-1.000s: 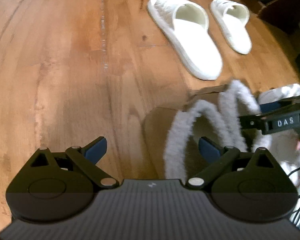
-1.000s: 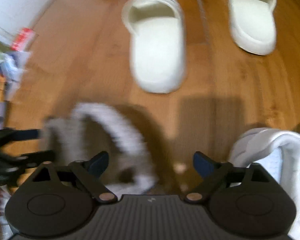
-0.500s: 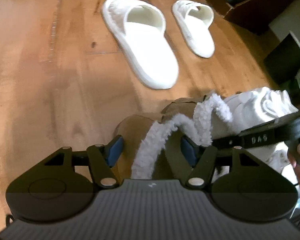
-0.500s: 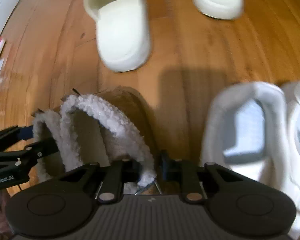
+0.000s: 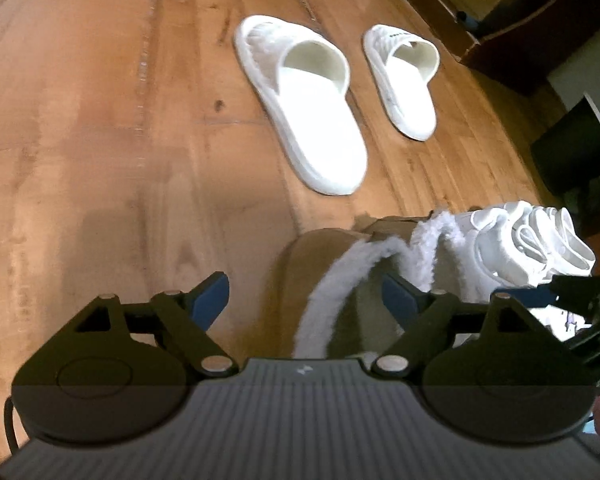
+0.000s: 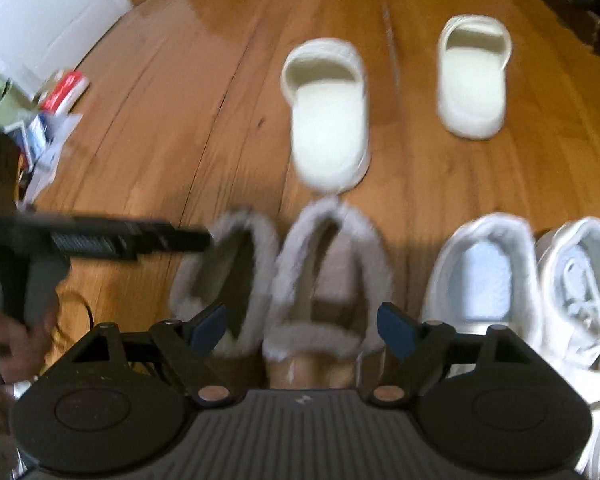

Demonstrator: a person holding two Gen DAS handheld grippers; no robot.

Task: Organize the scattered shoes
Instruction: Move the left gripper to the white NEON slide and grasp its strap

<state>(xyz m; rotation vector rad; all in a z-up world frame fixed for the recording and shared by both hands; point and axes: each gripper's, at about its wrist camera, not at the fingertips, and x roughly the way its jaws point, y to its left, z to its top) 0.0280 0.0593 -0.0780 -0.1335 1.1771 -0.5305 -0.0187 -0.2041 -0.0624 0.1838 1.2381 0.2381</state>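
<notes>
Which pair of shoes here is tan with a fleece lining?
The fleece-lined slippers nearest the camera, left of the white sneakers; the slides beyond are plain white.

No legible text anywhere; dark marks on strap of far white slide (image 5: 400,76) too small to read.

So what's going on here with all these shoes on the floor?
A person with a handheld gripper in each hand is lining up shoes on a wooden floor. Both the left gripper and the right gripper are open, holding nothing. The two fleece-lined brown slippers sit side by side just ahead of the fingers, with the white sneakers next to them. The pair of white slides lies further out.
</notes>
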